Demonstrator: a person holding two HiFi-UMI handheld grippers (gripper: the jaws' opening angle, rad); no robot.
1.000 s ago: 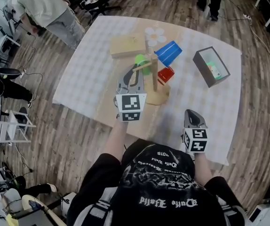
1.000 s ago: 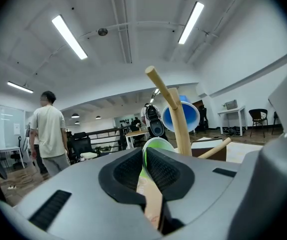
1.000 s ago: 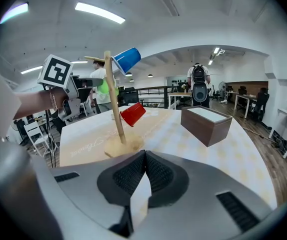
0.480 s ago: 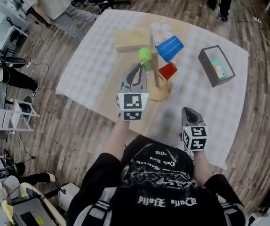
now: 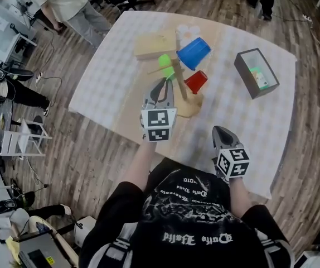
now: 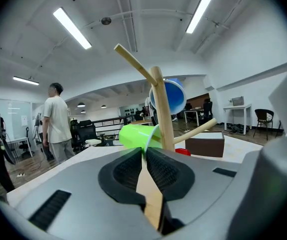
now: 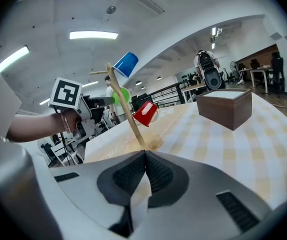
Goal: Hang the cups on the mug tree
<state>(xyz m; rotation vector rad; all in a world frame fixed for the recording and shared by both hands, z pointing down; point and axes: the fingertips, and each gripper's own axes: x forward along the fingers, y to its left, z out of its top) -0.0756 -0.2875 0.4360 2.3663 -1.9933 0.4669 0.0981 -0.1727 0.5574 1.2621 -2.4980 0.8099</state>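
Note:
The wooden mug tree (image 5: 180, 88) stands mid-table, with a blue cup (image 5: 193, 52) hanging high on it and a red cup (image 5: 195, 81) lower on its right. A green cup (image 5: 165, 61) hangs at a left peg. My left gripper (image 5: 163, 84) reaches it from the near side. In the left gripper view the green cup (image 6: 136, 135) sits right at the tips of that gripper (image 6: 144, 151), whose jaws stand almost closed and pinch its edge. My right gripper (image 5: 222, 132) rests shut and empty near the front edge, pointing at the tree (image 7: 126, 111).
A dark brown open box (image 5: 255, 74) sits on the right of the checked tablecloth. A flat wooden block (image 5: 151, 44) and a white flower-shaped piece (image 5: 189, 31) lie behind the tree. People stand beyond the table's far left corner (image 5: 65, 4).
My left gripper has sunk a little beside the tree with the green cup at its tips. The right gripper has stayed in place, only turning slightly.

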